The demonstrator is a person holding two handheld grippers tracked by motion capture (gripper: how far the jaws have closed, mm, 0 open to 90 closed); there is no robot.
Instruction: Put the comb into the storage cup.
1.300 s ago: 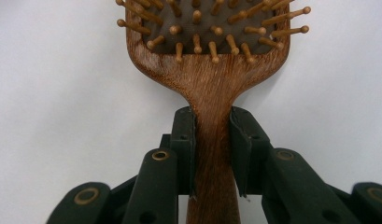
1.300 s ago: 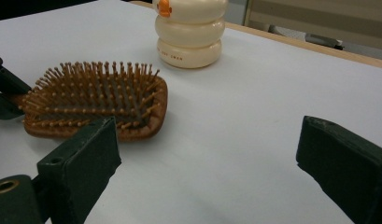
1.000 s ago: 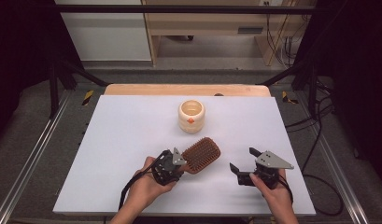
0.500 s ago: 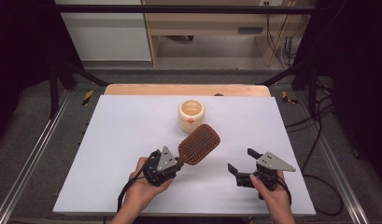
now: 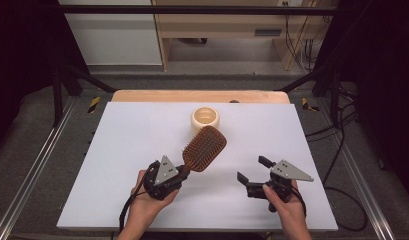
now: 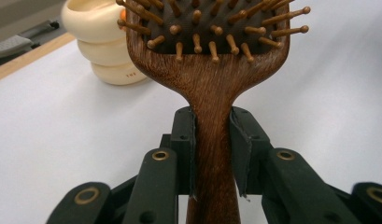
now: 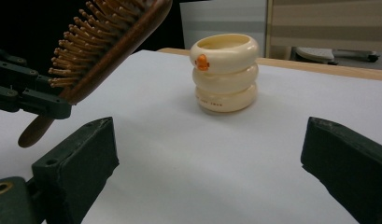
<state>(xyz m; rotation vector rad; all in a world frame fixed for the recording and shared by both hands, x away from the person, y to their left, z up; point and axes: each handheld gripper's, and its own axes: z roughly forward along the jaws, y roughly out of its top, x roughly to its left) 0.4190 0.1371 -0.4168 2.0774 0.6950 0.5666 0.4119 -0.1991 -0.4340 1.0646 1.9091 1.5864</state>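
A brown wooden hairbrush (image 5: 204, 148) with wooden bristles hangs above the white table, head tilted up and toward the cream ringed cup (image 5: 205, 119). My left gripper (image 5: 178, 174) is shut on its handle; in the left gripper view both pads clamp the narrow neck of the hairbrush (image 6: 212, 116), with the cup (image 6: 97, 42) behind at the upper left. My right gripper (image 5: 250, 172) stands open at the front right, nothing between its fingers. In the right gripper view the cup (image 7: 224, 72) sits ahead and the lifted hairbrush (image 7: 102, 44) crosses the upper left.
The white table top (image 5: 132, 135) has a wooden strip (image 5: 199, 96) along its far edge. Metal rails (image 5: 37, 165) run along both sides, and cables (image 5: 342, 150) lie on the floor to the right.
The left gripper has lifted the hairbrush off the table and tilted its head up toward the cup. The right gripper has stayed in place.
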